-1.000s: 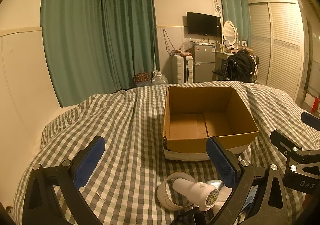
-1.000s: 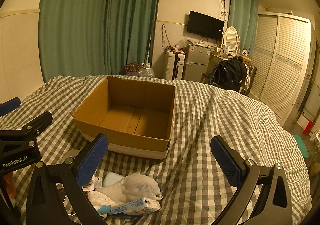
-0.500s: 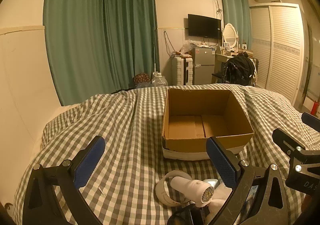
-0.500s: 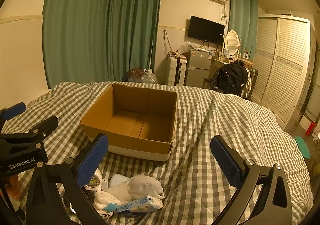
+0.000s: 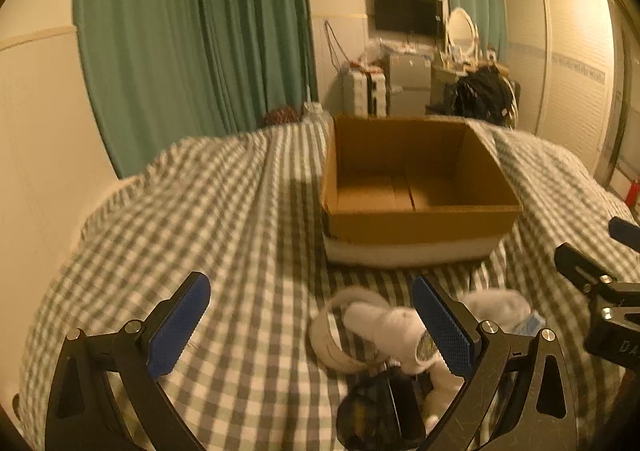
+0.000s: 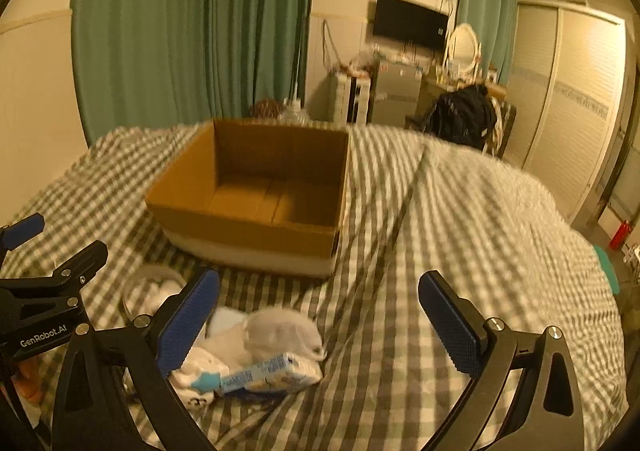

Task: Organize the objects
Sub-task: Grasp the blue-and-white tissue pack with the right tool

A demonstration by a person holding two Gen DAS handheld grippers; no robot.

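Brown cardboard box [image 5: 416,223] — green-and-white checked bedspread [image 5: 224,219] — teal curtains [image 5: 192,31].

"GenRobot.AI" stands in white letters on the black body of the left gripper [image 6: 40,315], seen in the right wrist view. In the left wrist view the right gripper [image 5: 612,331] bears white letters, only "DA" readable

Open-topped cardboard box [image 5: 416,227] beyond small clutter [image 6: 256,355].

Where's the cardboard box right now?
The cardboard box sits open on the checked bedspread, centre-right in the left wrist view, just beyond the pile of small items near both grippers.
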